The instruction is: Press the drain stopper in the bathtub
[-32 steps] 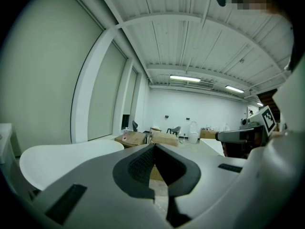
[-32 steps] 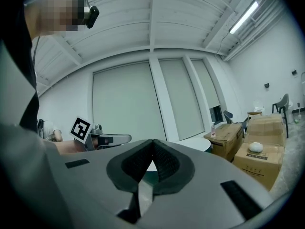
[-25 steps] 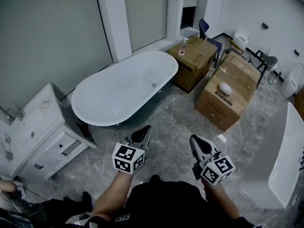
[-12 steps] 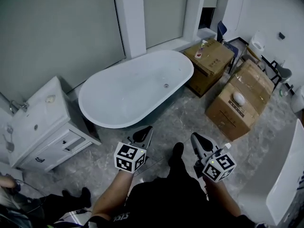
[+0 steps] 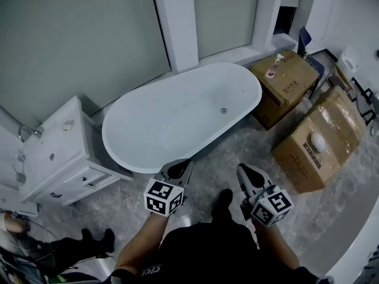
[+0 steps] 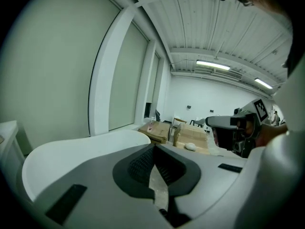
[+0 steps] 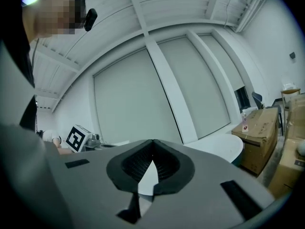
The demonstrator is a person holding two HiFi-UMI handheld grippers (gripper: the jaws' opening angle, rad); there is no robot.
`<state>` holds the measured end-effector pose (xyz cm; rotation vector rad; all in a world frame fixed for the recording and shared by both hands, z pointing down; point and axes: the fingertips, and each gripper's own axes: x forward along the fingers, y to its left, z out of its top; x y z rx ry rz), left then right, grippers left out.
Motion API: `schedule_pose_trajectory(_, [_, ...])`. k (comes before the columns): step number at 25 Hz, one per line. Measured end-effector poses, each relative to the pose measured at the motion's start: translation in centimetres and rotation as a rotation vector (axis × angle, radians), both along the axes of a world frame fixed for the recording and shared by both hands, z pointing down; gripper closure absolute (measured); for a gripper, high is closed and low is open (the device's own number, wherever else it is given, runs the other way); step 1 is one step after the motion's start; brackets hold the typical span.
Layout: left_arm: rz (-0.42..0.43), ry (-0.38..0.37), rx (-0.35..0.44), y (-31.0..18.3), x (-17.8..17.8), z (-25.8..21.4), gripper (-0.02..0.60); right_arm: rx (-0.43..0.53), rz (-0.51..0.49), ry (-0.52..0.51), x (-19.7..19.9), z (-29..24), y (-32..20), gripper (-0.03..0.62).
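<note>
A white oval bathtub [image 5: 177, 108] stands on the grey floor ahead of me in the head view. Its small round drain stopper [image 5: 224, 110] shows on the tub bottom toward the right end. My left gripper [image 5: 177, 169] hovers just short of the tub's near rim, jaws shut and empty. My right gripper [image 5: 247, 176] is level with it to the right, over the floor, also shut with nothing held. In the left gripper view the tub rim [image 6: 81, 144] curves beyond the closed jaws [image 6: 153, 151]. The right gripper view shows the tub's end [image 7: 224, 144] past its closed jaws [image 7: 152, 147].
A white vanity cabinet with drawers [image 5: 59, 152] stands left of the tub. Cardboard boxes [image 5: 284, 81] [image 5: 323, 138] crowd the tub's right side. A white pillar [image 5: 174, 22] and wall panels rise behind. Another person's legs and shoe [image 5: 71, 247] are at lower left.
The head view has shifted so the tub and boxes sit further right and nearer. Both grippers hold the same pose in front of me, still shut.
</note>
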<state>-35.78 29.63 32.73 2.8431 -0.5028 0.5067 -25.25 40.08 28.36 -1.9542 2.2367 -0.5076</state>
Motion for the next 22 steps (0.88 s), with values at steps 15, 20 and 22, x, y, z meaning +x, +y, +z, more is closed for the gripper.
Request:
schedule_pose_trajectory(15, [0.016, 0.001, 0.069, -9.4, 18.7, -3.9, 0.571, 0.032, 0.041, -0.001, 21.4, -1.5, -8.4, 0.58])
schedule_pose_trajectory(20, [0.022, 0.008, 0.041, -12.3, 21.2, -2.7, 0.571, -0.008, 0.068, 0.006, 24.2, -1.1, -10.6, 0.58])
schedule_pose_trajectory(22, [0.027, 0.011, 0.025, -13.9, 22.4, -2.0, 0.571, -0.016, 0.066, 0.011, 25.1, -0.8, -12.1, 0.58])
